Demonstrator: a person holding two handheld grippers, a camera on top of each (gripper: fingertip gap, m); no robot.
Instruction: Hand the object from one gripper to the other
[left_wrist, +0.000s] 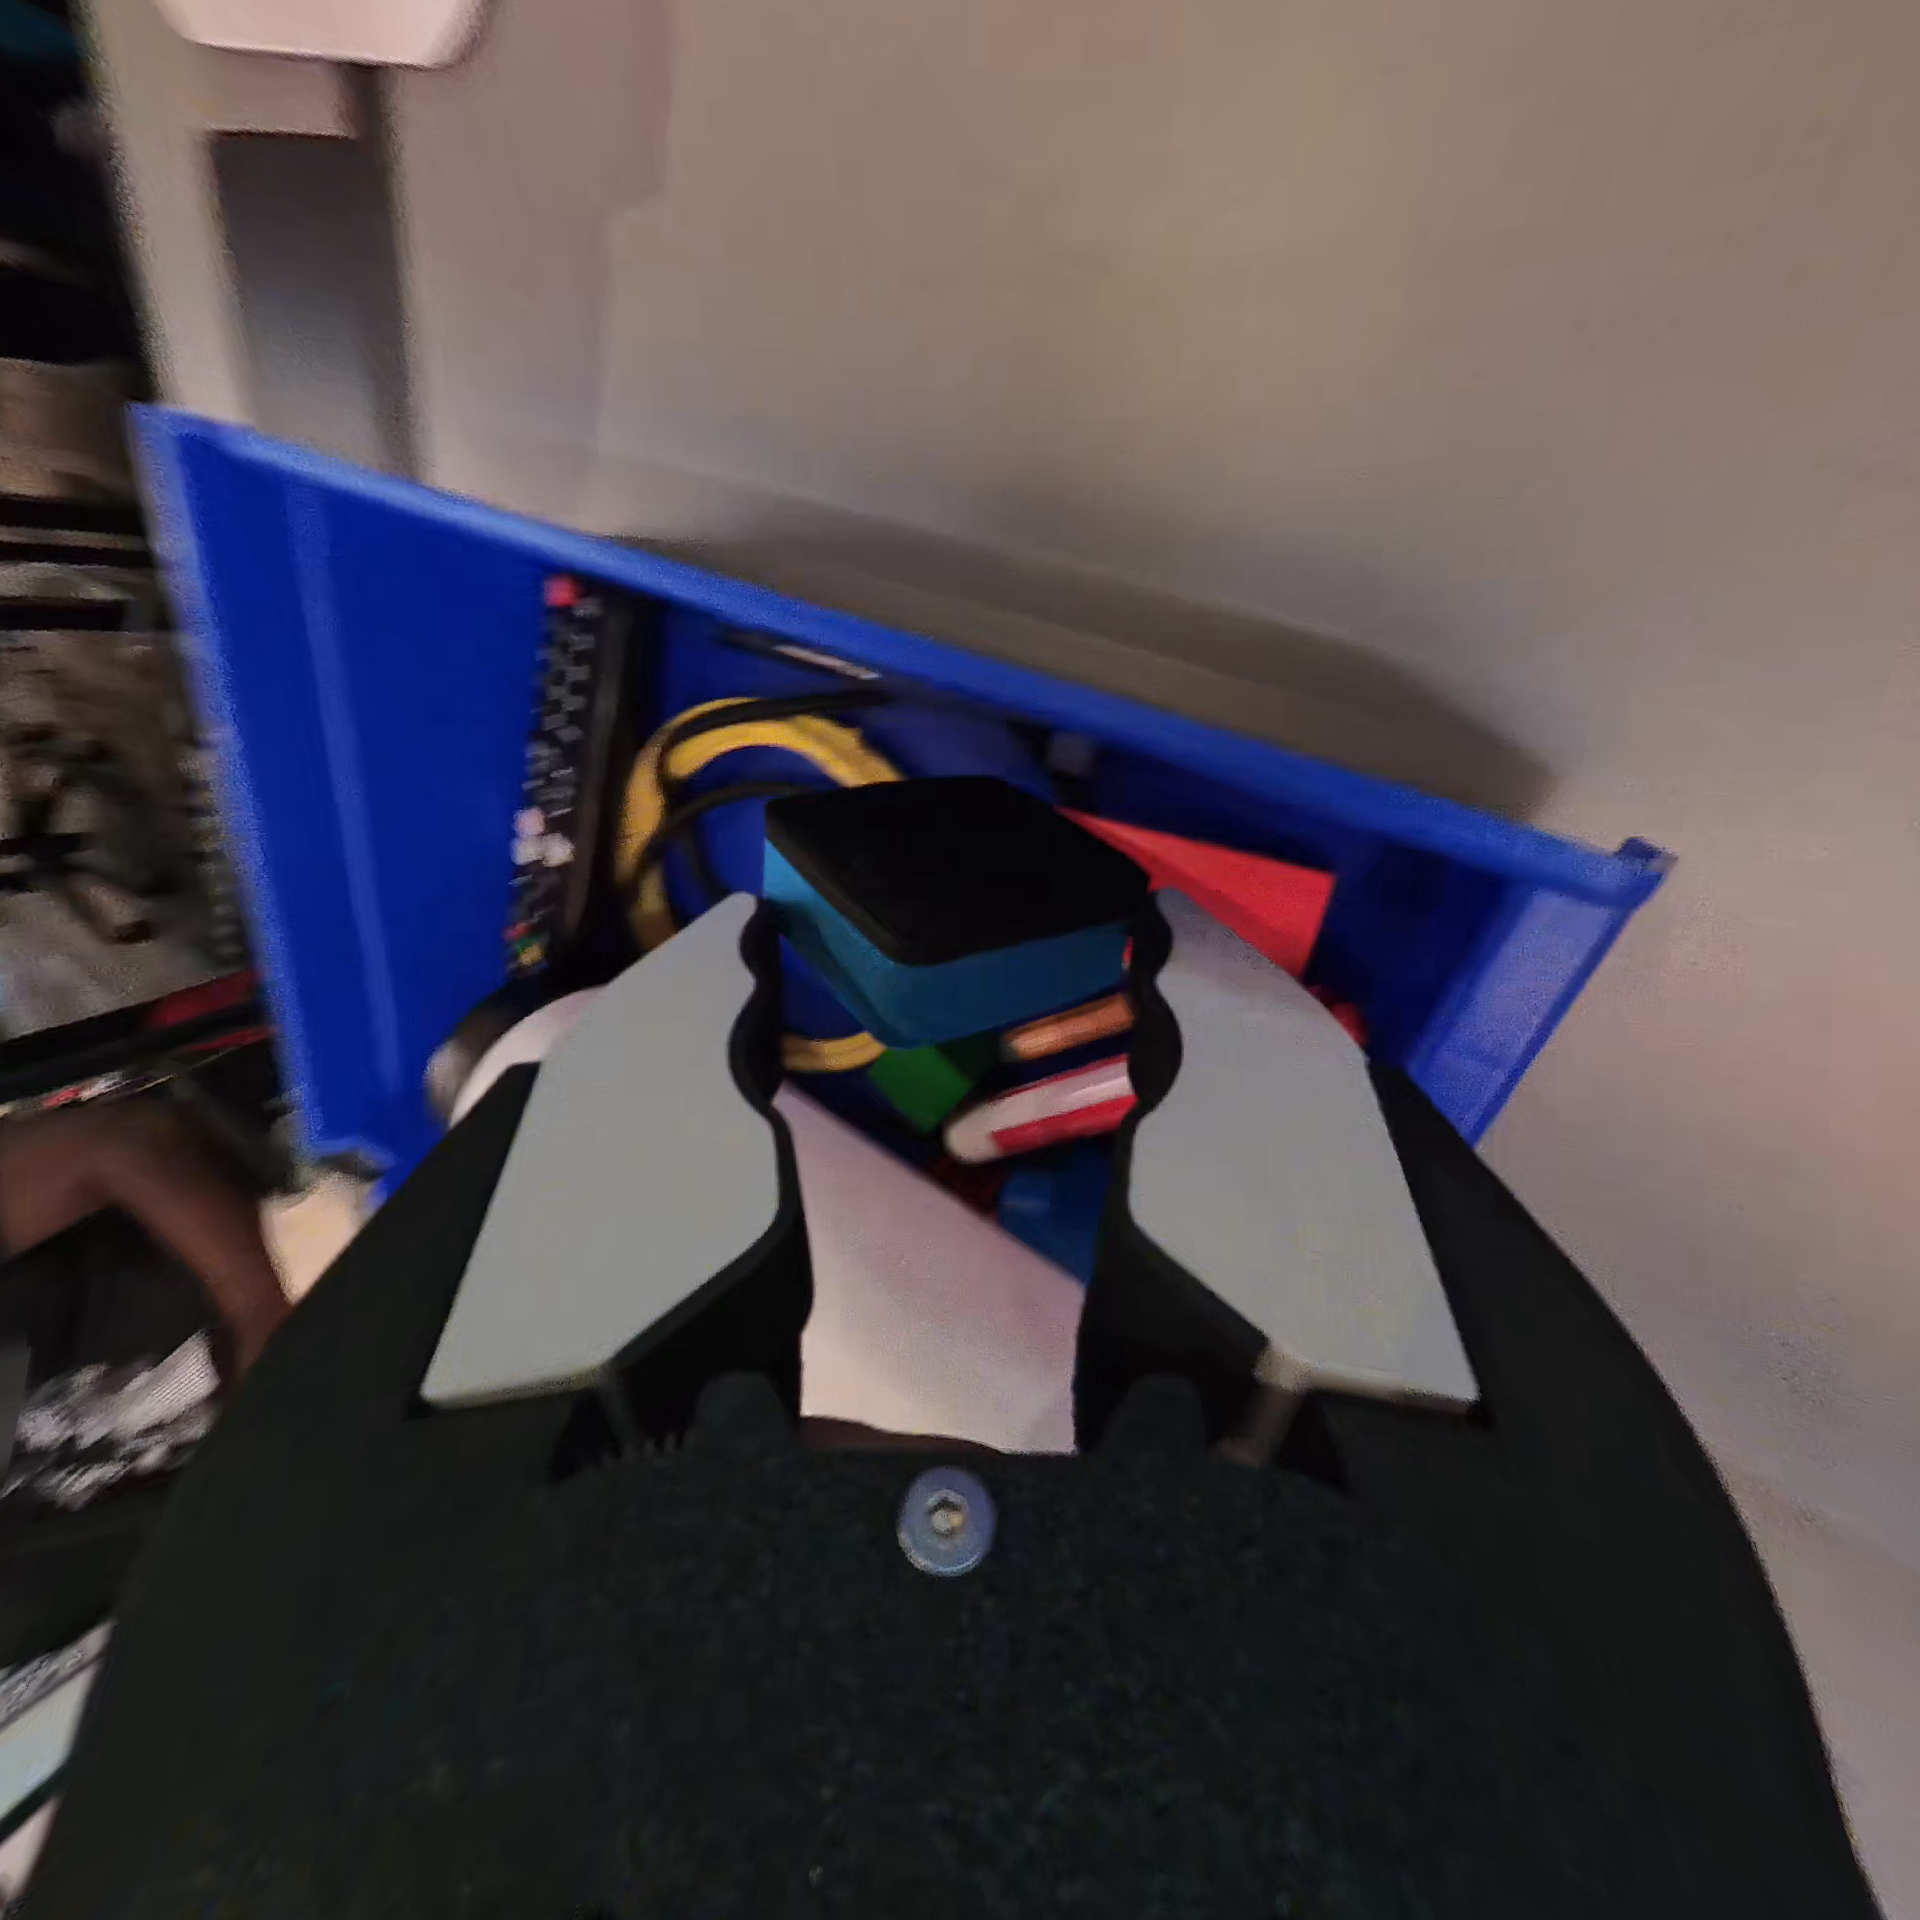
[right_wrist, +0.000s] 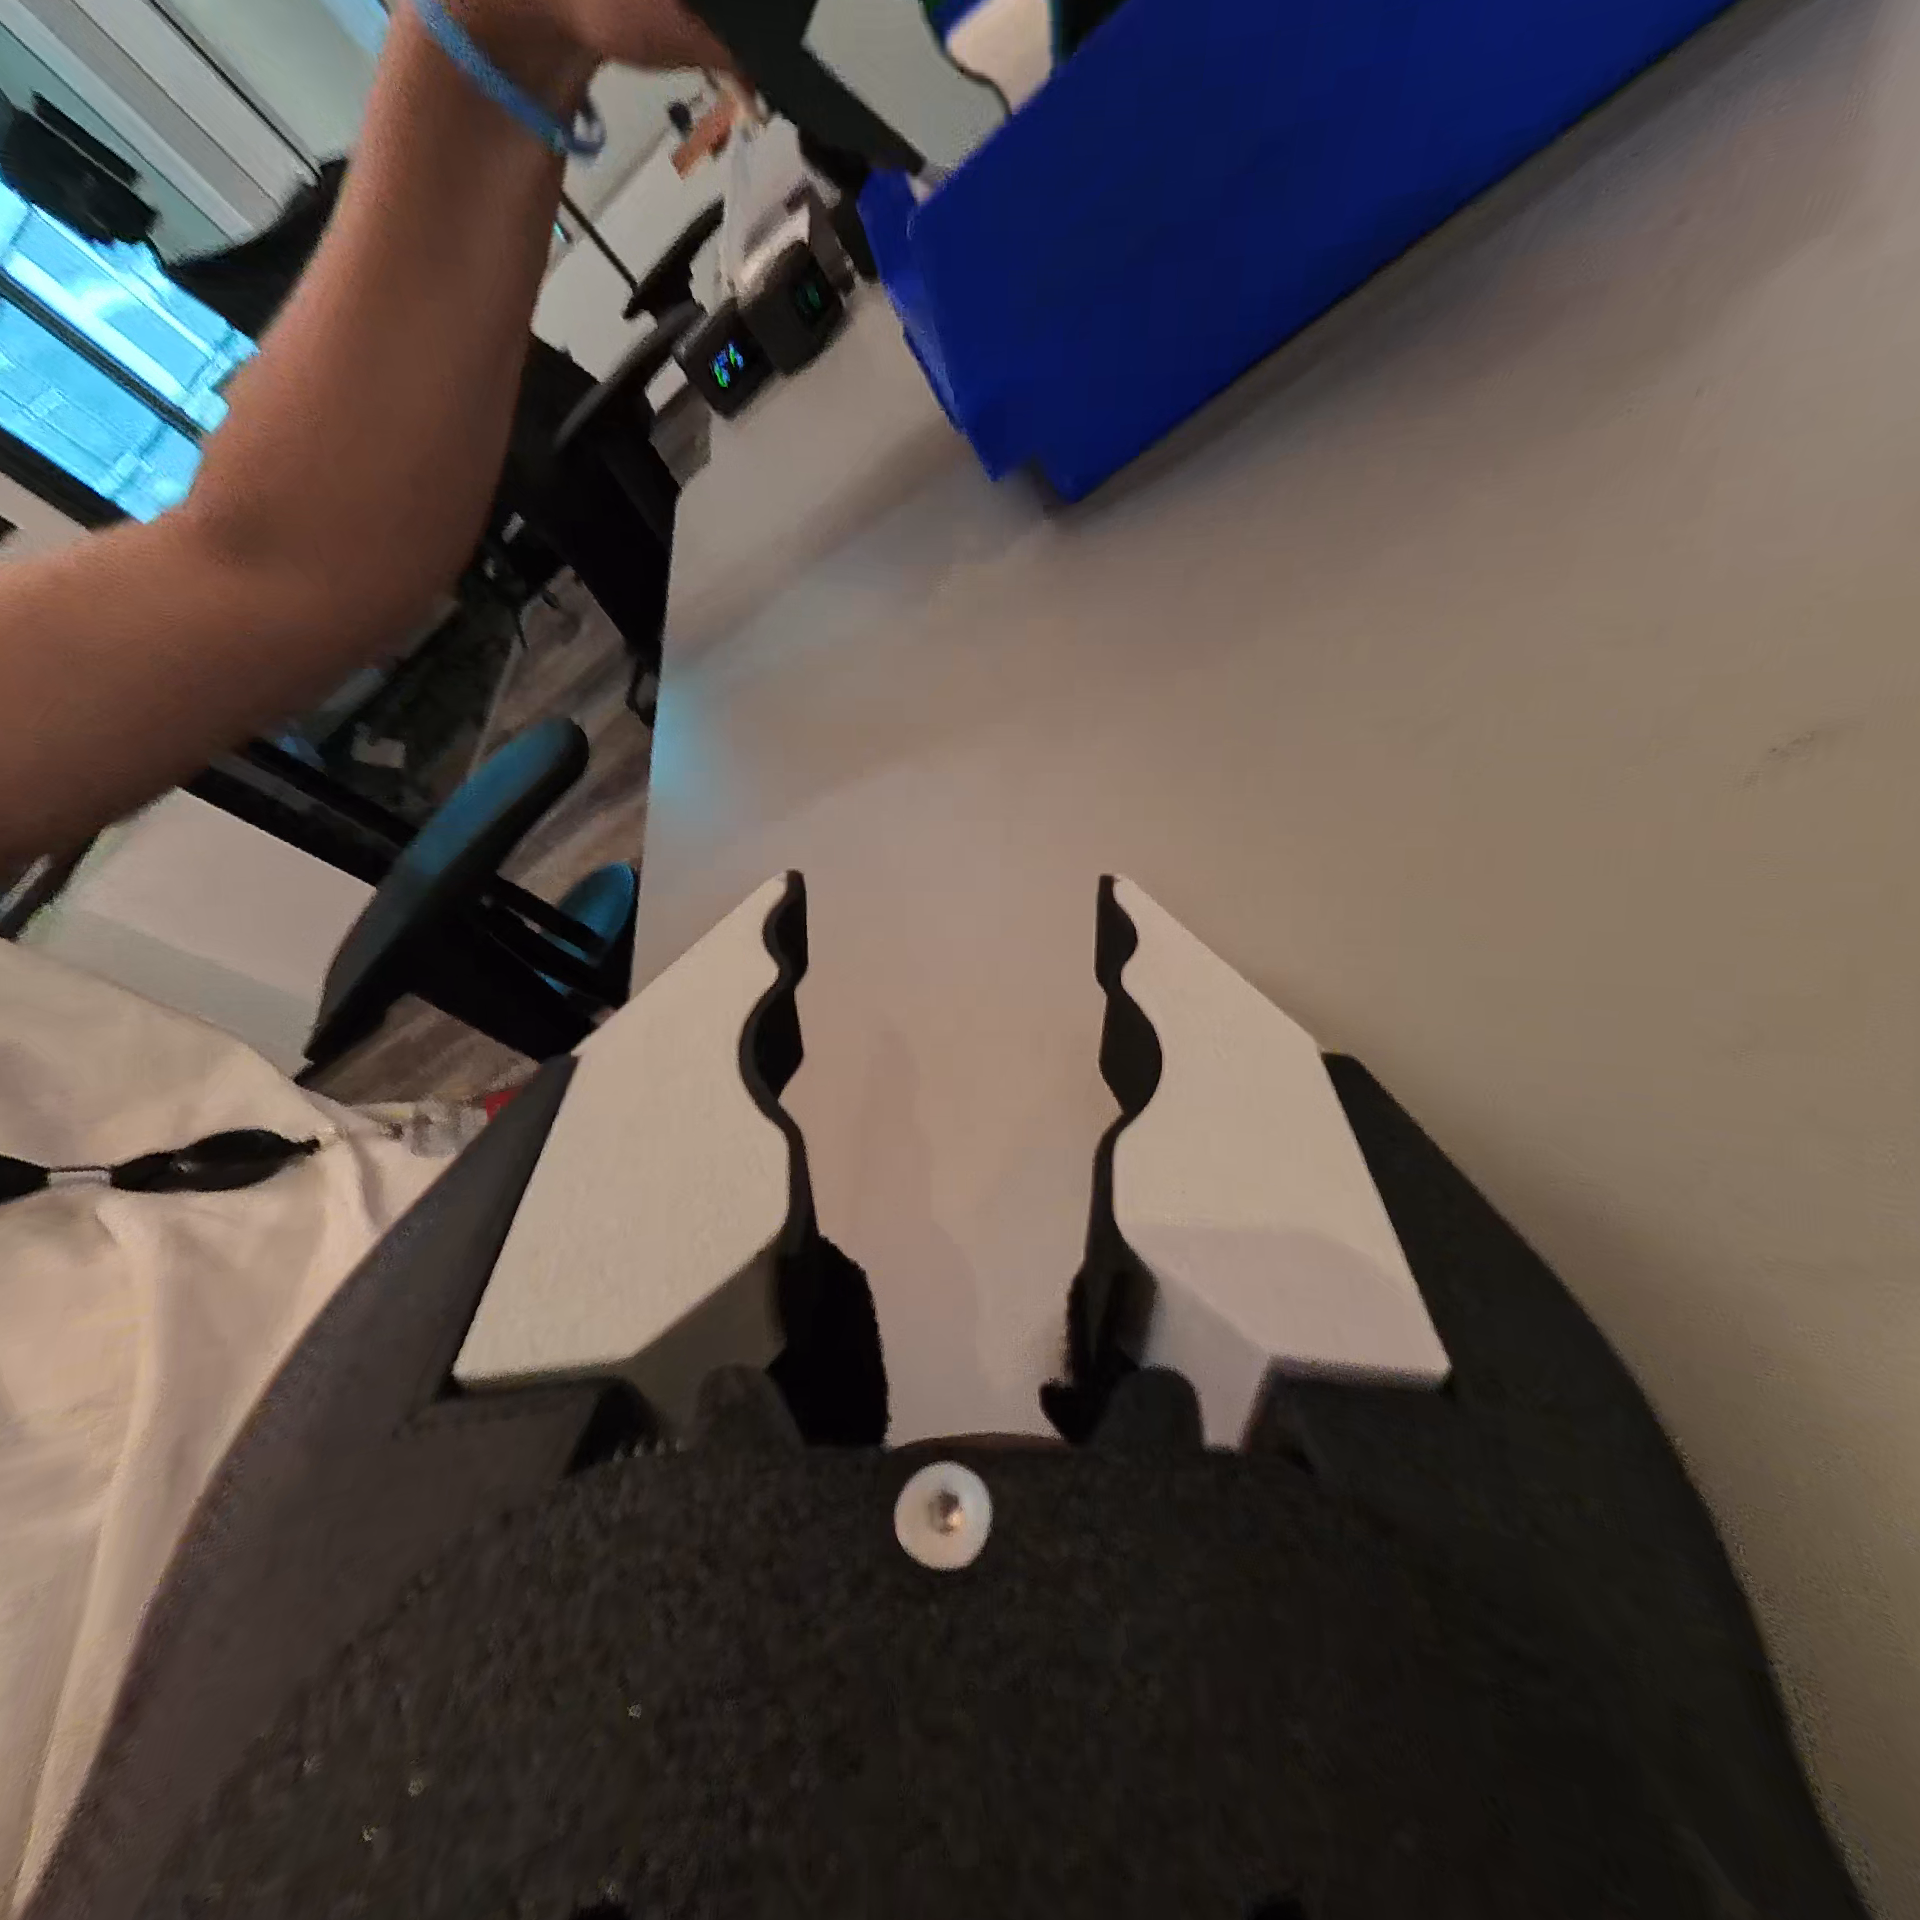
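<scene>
Left wrist view: one left gripper, jaws narrowed and clamped on a single block with a black top and blue sides, pinched at the fingertips and tilted. Behind and below it, one blue bin, sitting askew on the pale table. Inside the bin, blurred: one yellow ring crossed by dark cable, one red wedge-like piece, one green block, one red-and-white piece, one orange bit, plus something white low between the fingers. Bin rim close behind the held block; bare table beyond and to the right of the rim; dark clutter at the left edge, too blurred to name. Right wrist view: one right gripper, jaws parted moderately with nothing between them, only table showing through the gap. Open tabletop ahead and to the right; table edge running along the left, with chairs and floor past it. One forearm with a blue wristband crossing the upper left. Same blue bin at the top right, well apart from the fingers. White cloth at lower left.
</scene>
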